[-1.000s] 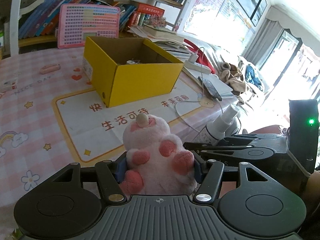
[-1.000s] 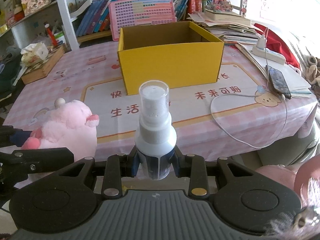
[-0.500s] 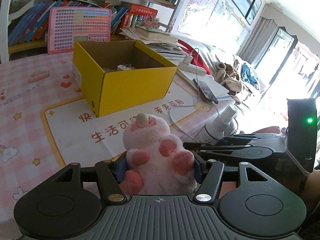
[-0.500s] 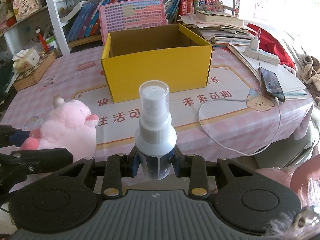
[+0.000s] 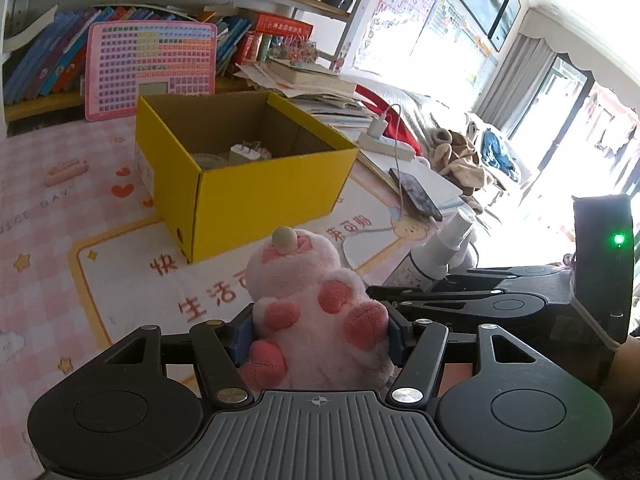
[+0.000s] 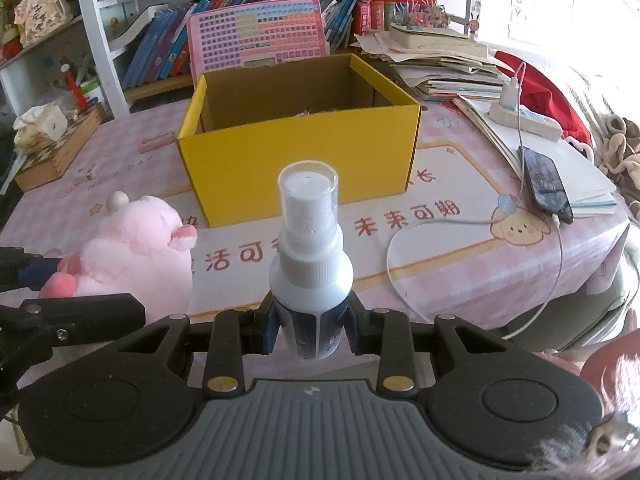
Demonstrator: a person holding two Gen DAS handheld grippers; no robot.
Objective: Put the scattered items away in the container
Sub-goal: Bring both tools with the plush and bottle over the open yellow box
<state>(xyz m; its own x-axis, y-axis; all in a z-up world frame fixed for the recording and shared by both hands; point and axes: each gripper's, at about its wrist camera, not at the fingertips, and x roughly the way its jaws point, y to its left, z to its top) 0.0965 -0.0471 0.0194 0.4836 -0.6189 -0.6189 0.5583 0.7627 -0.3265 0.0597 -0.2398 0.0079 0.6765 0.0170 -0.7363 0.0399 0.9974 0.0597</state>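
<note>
Two loads are in the air at once, and both are aimed at the biggest thing here: the yellow cardboard box (image 6: 300, 152), open-topped on the pink checked desk (image 6: 100, 176), well ahead of both grippers. It looks stiff and light, so a hard bump against its wall could shove it. A few small things already lie on its floor, a white plug (image 5: 246, 151) among them.

Next in size, the pink plush toy (image 5: 316, 312). The left gripper (image 5: 318, 338) is clamped across its belly, paws toward the camera, head and little horn pointing at the box. It is soft and light, and it squashes between the pads, so a firm mid-body squeeze like this one suits it. I judge it can drop from a height without harm.

Smaller again, the white spray bottle (image 6: 310, 268). The right gripper (image 6: 310, 330) is closed on its lower body, over the dark label, with the bottle upright and the clear cap (image 6: 308, 196) on top. It is hard, smooth, round plastic, so it could slip or twist. Holding low on the straight wall is sensible; the neck and cap look like weaker grips. I would set it down gently.

Neither thing is over the box yet.
</note>
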